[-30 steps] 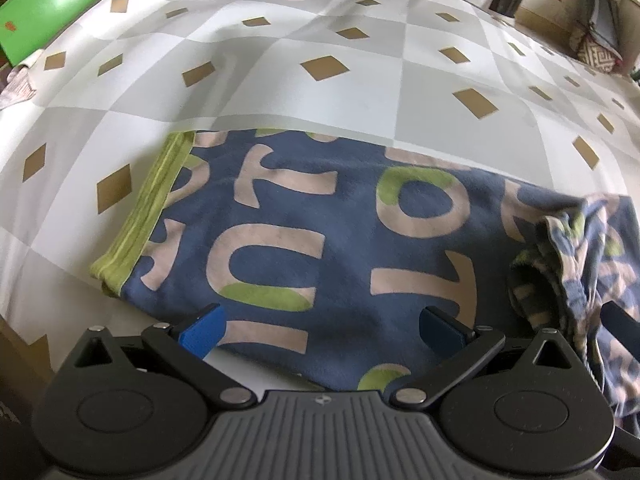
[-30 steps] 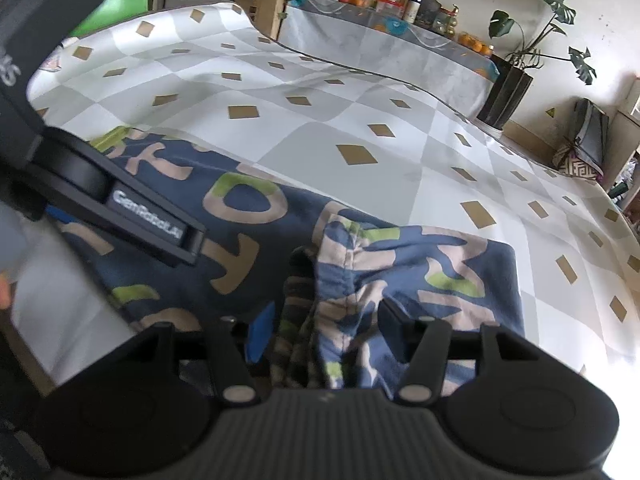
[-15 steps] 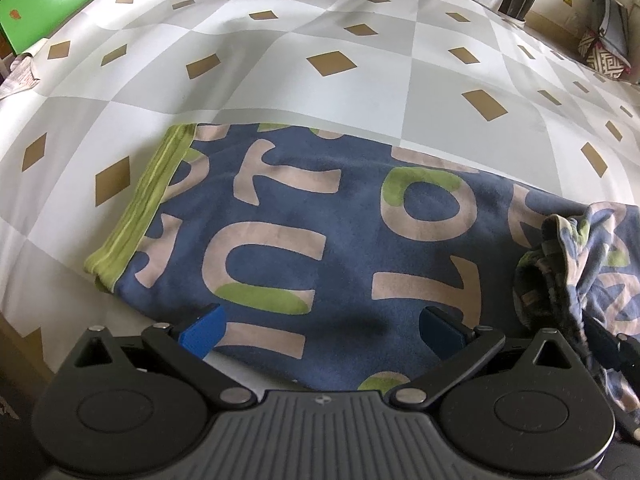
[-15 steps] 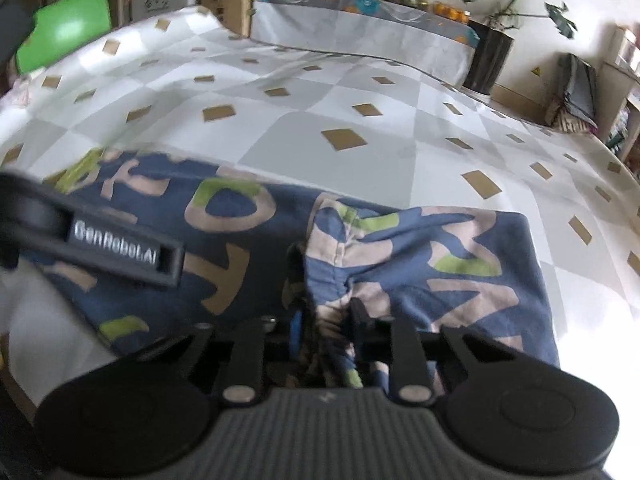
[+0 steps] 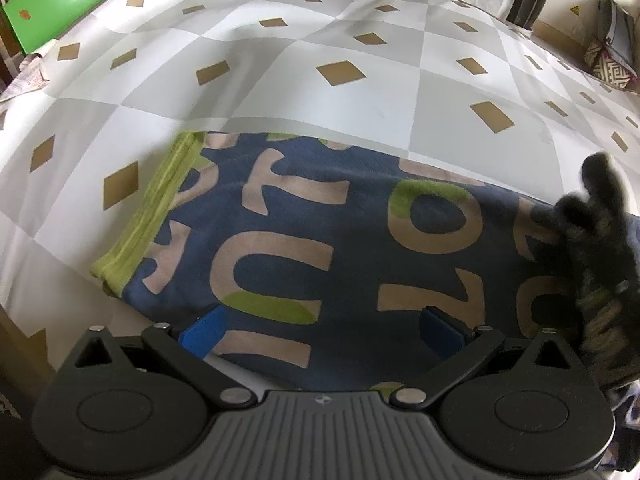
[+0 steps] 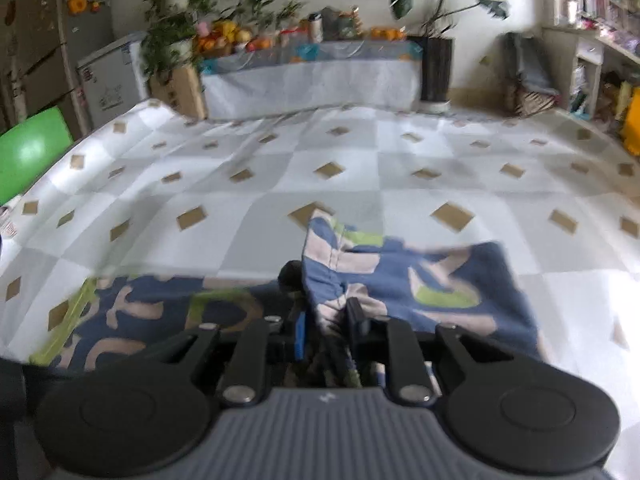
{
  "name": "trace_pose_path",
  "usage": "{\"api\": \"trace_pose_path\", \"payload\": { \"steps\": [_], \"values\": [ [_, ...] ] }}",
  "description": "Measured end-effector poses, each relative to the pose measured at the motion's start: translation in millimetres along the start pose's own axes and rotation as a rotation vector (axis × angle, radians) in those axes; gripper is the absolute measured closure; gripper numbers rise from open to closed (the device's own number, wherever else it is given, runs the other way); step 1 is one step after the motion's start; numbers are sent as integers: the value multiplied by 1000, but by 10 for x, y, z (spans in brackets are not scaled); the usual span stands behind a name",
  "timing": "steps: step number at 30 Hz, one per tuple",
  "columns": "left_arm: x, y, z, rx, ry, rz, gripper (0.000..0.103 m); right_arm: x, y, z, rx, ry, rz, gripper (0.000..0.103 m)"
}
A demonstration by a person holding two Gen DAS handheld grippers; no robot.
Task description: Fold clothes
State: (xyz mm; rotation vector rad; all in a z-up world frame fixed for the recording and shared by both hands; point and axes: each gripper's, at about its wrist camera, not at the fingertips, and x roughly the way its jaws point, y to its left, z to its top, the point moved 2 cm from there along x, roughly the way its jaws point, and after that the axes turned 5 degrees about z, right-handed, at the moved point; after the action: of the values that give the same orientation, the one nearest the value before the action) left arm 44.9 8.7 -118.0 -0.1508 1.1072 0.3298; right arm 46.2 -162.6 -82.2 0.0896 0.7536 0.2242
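The navy lettered garment [image 5: 320, 240] is lying on the checked cloth [image 5: 280, 60]. The left gripper [image 5: 320, 332] is hovering wide over its near edge; the right gripper [image 6: 326, 328], jaws having just eased slightly, is pinching a raised fold of the garment.

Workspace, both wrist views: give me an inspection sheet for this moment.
Surface: checked cloth with tan diamonds, lightly creased.
Job's things: blue lettered garment, green hem at its left end; right end bunched and lifted.
Clutter: nothing seen.
Grippers: left gripper open over the near edge; right gripper shut on the bunched fabric, jaws just closed.
Cables: nothing seen.
Surroundings: green chair, plants, fruit-laden side table, shelves.
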Motion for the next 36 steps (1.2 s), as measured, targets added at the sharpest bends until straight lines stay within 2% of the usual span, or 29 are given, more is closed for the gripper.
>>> {"api": "trace_pose_path", "payload": {
  "steps": [2, 4, 7, 9, 15, 20, 23, 30, 36],
  "values": [
    [5, 7, 3, 0, 1, 4, 0, 101, 10, -83, 6, 54, 13, 77],
    [12, 11, 2, -3, 5, 2, 0, 133, 51, -130, -20, 78, 5, 66],
    [14, 10, 4, -2, 6, 7, 0, 49, 127, -118, -84, 55, -24, 55],
    [10, 1, 3, 1, 5, 3, 0, -32, 139, -104, -97, 37, -29, 53],
    [-69, -14, 2, 17, -28, 3, 0, -234, -97, -87, -13, 40, -83, 52],
    [-158, -85, -8, 40, -43, -47, 0, -429, -438, -125, 93, 43, -147, 52],
    [-205, -167, -14, 61, -55, -66, 0, -506, -585, -191, 110, 60, -182, 52],
    [-263, -401, -18, 100, -69, -119, 0, -558, -769, -298, 136, 104, -198, 51],
    [-244, -651, -60, 197, -90, -135, 0, -505, -760, -360, 111, 140, -200, 50]
  ]
}}
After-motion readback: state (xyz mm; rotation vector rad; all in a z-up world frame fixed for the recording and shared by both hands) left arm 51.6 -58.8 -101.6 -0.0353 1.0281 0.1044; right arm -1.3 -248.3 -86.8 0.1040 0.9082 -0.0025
